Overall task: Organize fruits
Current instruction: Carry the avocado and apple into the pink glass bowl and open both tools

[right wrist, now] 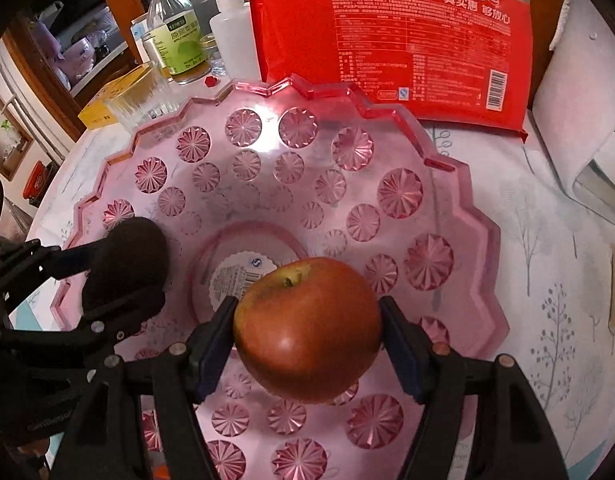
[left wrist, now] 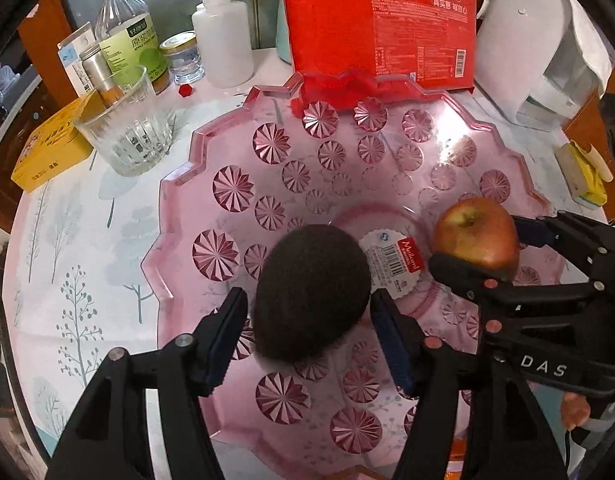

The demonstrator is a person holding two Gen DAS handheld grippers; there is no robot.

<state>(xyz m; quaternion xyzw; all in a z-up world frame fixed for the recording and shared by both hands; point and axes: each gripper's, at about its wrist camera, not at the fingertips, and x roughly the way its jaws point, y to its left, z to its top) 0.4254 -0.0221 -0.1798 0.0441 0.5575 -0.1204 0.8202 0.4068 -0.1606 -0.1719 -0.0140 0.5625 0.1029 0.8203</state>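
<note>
A pink cut-pattern plastic fruit bowl [left wrist: 227, 184] [right wrist: 459, 208] stands on the table. My left gripper [left wrist: 307, 308] is shut on a dark brown avocado [left wrist: 311, 292] and holds it over the bowl's middle; it also shows in the right wrist view [right wrist: 127, 264]. My right gripper [right wrist: 307, 332] is shut on a red apple [right wrist: 307, 328] and holds it over the bowl; the apple also shows at the right of the left wrist view [left wrist: 475, 236].
Behind the bowl stand a red paper-cup bag [left wrist: 379, 24], a white squeeze bottle [left wrist: 223, 36], a green-label bottle [left wrist: 127, 36], a glass tumbler [left wrist: 123, 128], a yellow box [left wrist: 47, 148] and a white appliance [left wrist: 535, 44]. A white tree-print cloth [left wrist: 67, 240] covers the table.
</note>
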